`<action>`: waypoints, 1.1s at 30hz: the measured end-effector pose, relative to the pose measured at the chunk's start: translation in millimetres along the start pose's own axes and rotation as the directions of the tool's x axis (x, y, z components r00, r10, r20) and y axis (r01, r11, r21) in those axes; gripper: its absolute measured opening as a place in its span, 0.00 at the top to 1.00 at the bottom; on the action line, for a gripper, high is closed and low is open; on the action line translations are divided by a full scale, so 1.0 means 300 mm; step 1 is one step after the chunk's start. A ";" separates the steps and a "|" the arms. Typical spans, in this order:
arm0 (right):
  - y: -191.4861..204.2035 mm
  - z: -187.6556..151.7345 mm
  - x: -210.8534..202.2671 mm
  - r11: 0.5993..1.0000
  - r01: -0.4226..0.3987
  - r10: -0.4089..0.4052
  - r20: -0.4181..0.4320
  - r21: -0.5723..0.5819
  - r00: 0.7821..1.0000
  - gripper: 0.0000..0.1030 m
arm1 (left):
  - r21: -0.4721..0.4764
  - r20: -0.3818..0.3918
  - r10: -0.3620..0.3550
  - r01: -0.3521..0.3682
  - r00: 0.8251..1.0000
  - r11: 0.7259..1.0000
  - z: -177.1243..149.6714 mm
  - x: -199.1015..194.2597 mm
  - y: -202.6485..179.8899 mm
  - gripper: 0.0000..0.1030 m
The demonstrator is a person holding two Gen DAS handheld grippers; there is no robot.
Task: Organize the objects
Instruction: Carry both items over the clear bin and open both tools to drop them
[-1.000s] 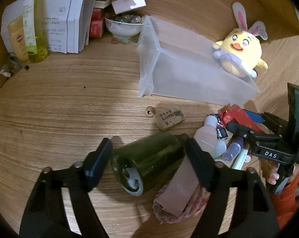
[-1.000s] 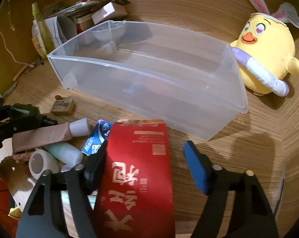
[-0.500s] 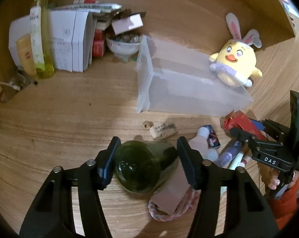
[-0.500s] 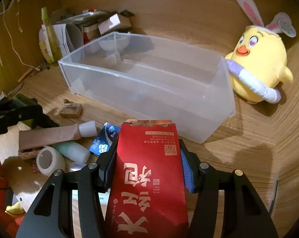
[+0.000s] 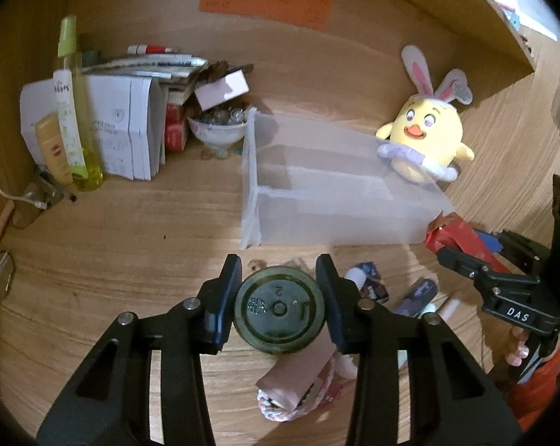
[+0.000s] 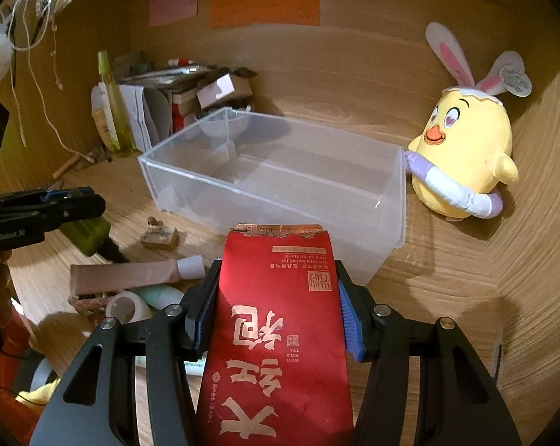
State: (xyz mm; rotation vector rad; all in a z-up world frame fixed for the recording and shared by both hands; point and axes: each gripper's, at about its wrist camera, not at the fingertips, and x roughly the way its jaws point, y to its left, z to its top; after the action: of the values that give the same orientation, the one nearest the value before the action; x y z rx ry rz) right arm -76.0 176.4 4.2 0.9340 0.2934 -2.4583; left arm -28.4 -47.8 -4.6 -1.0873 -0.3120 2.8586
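Left gripper point(image 5: 278, 306) clamped on bottle point(image 5: 279, 309) (base toward camera), lifted short of bin point(image 5: 339, 200); smooth glass, could slip. Right gripper point(image 6: 276, 304) pinching red pouch point(image 6: 276, 334) before bin, might snag near wall.

Layout relative to the storage bin point(image 6: 272, 182), which stands on the wooden tabletop point(image 5: 112, 260). Right of the bin, touching its end wall: plush chick point(image 6: 465, 156). Behind its left end: bowl of marbles point(image 5: 216, 126), stacked boxes point(image 5: 131, 126) and spray bottle point(image 5: 73, 111), with markers point(image 5: 161, 60) on top of the stack. Before the bin: tag point(image 6: 159, 237), tube point(image 6: 131, 277) and small bottles point(image 6: 157, 294). Before its near wall: tea packet point(image 6: 280, 334) between the right gripper point(image 6: 276, 316) fingers. Before its left end: glass bottle point(image 5: 279, 309) between the left gripper point(image 5: 279, 310) fingers.
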 end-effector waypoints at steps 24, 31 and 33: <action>-0.059 0.159 -0.072 0.999 -0.011 0.005 0.190 0.030 0.982 0.51 | 0.076 0.165 -0.021 0.008 0.986 0.997 0.208 -0.071 -0.127 0.60; -0.087 0.217 -0.046 1.000 0.005 -0.009 0.201 0.023 0.980 0.51 | 0.076 0.190 -0.012 -0.002 0.982 0.997 0.258 -0.047 -0.153 0.60; -0.096 0.236 -0.041 1.000 0.009 -0.013 0.205 0.021 0.979 0.51 | 0.071 0.203 -0.011 -0.003 0.979 0.997 0.276 -0.046 -0.155 0.60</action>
State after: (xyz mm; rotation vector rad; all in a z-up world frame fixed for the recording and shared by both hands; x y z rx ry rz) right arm -122.7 179.9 65.7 0.6806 0.2028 -2.5462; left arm -73.5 -17.9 74.6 -0.7831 -0.2203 2.9566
